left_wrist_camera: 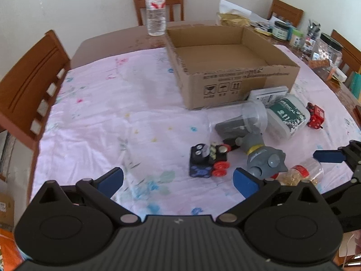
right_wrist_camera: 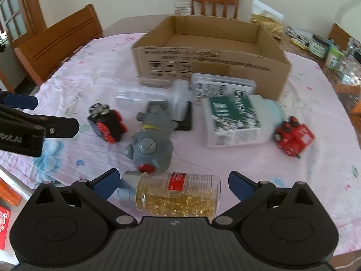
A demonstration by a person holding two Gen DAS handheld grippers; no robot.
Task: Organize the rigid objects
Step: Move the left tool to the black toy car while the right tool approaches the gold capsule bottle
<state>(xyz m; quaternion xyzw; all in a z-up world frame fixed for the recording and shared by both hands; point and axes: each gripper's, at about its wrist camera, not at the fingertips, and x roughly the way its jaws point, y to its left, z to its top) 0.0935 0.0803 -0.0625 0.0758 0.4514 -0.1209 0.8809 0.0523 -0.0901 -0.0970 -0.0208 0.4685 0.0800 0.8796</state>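
"MEDICAL" in white capitals on the green label of the white tub lying on its side right of centre, smaller print below too blurred to read. "bot.AI", cut off at the frame's left edge, in white on the black body of the left gripper seen from the right wrist camera. Three black handling pictograms, among them two upward arrows and an umbrella, on the near wall of the cardboard box, with lines of print above them illegible. Red label patch with tiny unreadable print on the capsule bottle. Red mark on the far water bottle, wording unreadable.
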